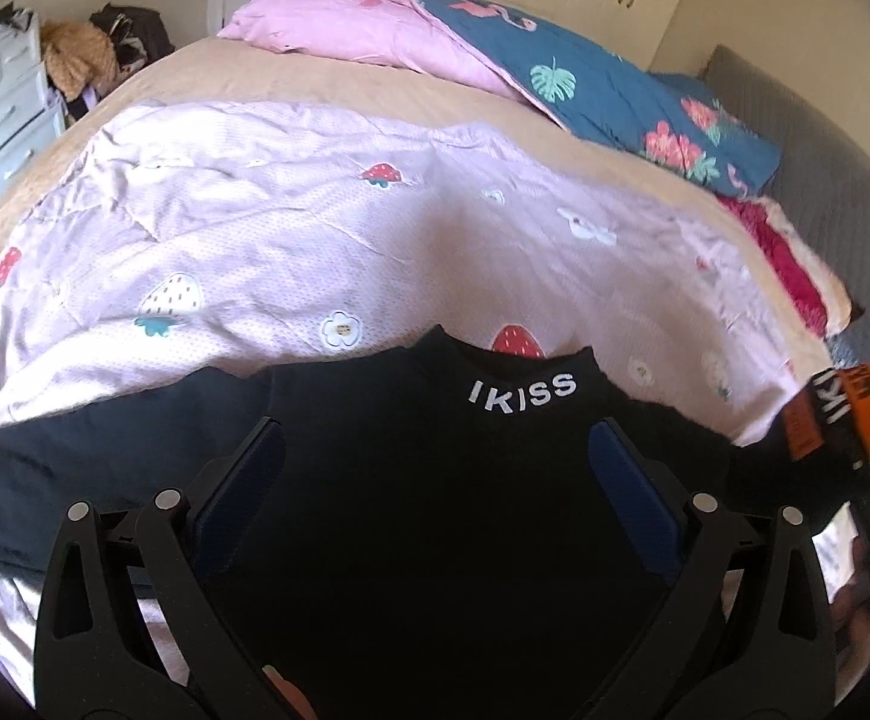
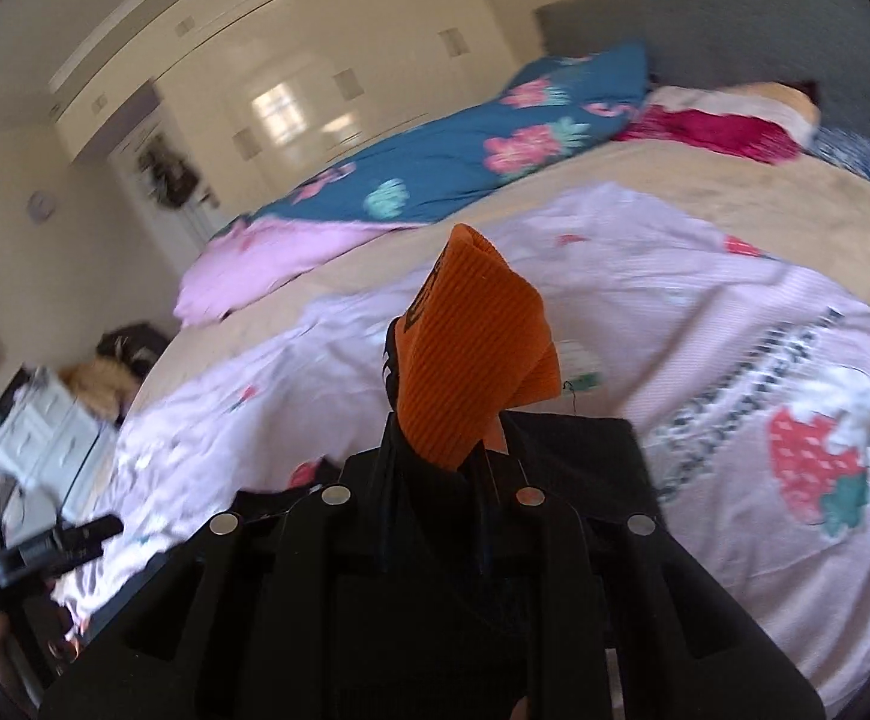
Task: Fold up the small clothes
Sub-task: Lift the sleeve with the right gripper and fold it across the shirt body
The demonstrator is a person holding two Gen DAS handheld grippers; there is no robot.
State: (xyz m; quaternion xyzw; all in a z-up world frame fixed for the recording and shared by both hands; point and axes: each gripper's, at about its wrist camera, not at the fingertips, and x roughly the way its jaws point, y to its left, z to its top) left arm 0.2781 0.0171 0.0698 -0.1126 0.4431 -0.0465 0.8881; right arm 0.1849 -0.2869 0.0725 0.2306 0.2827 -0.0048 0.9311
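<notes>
Fingers of the right gripper (image 2: 441, 450) clamp the ribbed orange cuff (image 2: 474, 348) of the black "IKISS" top (image 1: 435, 510). The left gripper (image 1: 435, 456) hangs wide open over that top, spread on the near edge of the pink strawberry-print sheet (image 1: 291, 240).

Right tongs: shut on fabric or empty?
Shut on fabric: the right tongs pinch the black top's orange cuff, which sticks up from between the closed fingers.
</notes>
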